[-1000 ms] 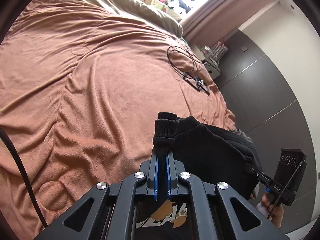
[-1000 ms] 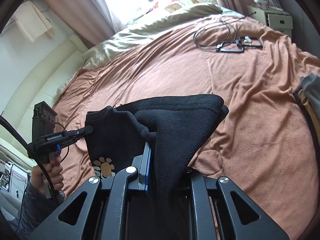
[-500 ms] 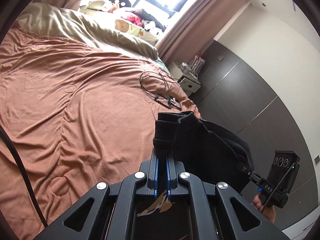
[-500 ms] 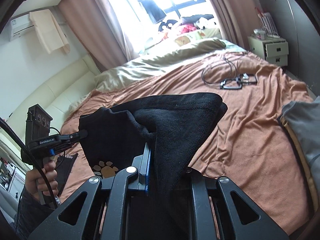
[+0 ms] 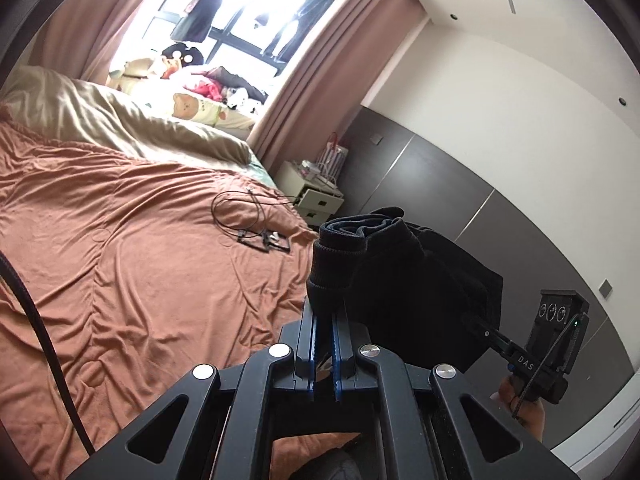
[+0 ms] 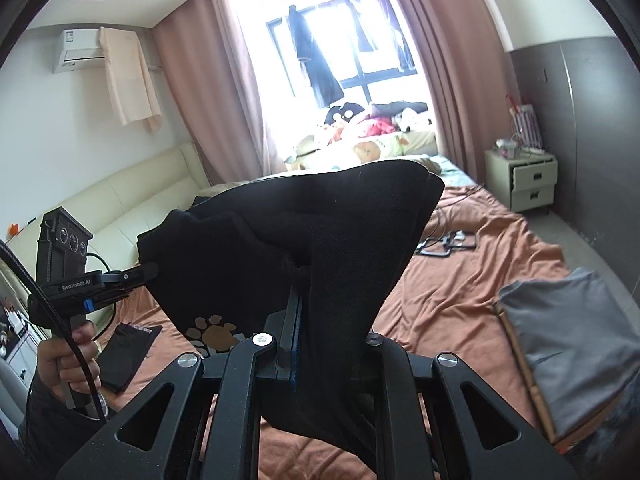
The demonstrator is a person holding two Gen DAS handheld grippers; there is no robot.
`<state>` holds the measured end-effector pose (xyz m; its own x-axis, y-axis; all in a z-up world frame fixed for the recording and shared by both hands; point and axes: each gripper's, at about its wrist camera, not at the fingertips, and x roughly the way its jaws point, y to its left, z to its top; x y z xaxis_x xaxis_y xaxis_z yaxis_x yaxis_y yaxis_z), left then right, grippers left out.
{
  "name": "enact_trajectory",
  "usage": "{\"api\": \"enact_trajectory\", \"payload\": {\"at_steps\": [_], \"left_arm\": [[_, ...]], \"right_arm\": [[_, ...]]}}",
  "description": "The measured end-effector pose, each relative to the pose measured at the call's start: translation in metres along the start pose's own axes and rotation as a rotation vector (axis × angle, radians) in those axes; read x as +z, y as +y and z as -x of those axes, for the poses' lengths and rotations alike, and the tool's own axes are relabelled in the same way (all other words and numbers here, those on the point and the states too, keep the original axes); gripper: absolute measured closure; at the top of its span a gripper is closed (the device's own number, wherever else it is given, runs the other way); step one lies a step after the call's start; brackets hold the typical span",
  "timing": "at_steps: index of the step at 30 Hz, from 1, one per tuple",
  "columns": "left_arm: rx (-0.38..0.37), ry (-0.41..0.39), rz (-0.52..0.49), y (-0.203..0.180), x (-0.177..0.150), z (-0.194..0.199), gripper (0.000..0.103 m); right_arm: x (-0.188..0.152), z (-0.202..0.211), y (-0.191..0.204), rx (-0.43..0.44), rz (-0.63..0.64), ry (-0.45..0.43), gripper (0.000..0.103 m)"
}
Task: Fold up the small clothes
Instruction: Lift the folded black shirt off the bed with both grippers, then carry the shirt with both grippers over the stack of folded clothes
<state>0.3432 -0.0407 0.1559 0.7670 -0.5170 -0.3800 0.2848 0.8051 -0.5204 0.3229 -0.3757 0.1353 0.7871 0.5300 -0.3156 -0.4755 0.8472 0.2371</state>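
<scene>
Both grippers have risen since the earlier frame, lifting the small black knit garment with an orange paw print (image 6: 320,248) clear of the rust-orange bedspread (image 5: 132,280). Left gripper (image 5: 325,320) is clamped on its ribbed cuff; right gripper (image 6: 298,320) pinches bunched fabric. Step in hand, I judge: raising it to spread. Next calls for lowering it flat onto the near bedspread.

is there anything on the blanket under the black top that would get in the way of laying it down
Nothing visible does. Both grippers, left and right, hold the black top up over bare orange blanket. The cable and frame lie farther up the bed, the folded dark garment off to the side.
</scene>
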Motion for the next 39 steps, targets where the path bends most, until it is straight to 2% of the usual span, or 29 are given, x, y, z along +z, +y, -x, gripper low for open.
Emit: {"api": "enact_trajectory", "payload": {"at_steps": [10, 17, 25, 32, 39], "left_arm": [[-0.106, 0.023, -0.078, -0.092, -0.036, 0.001, 0.097], [-0.184, 0.059, -0.115, -0.143, -0.055, -0.014, 0.097], [-0.27, 0.091, -0.173, -0.2, -0.064, -0.041, 0.097], [-0.352, 0.175, -0.264, -0.249, -0.063, -0.094, 0.097], [-0.451, 0.244, -0.262, -0.266, -0.061, -0.144, 0.097]], "right_arm": [[-0.032, 0.121, 0.003, -0.098, 0.057, -0.032, 0.093], [-0.045, 0.168, 0.015, -0.181, 0.076, -0.061, 0.093], [-0.04, 0.179, 0.022, -0.264, 0.089, -0.071, 0.093], [-0.032, 0.174, 0.02, -0.364, 0.053, -0.088, 0.093], [-0.018, 0.161, 0.022, -0.456, 0.005, -0.13, 0.093]]}}
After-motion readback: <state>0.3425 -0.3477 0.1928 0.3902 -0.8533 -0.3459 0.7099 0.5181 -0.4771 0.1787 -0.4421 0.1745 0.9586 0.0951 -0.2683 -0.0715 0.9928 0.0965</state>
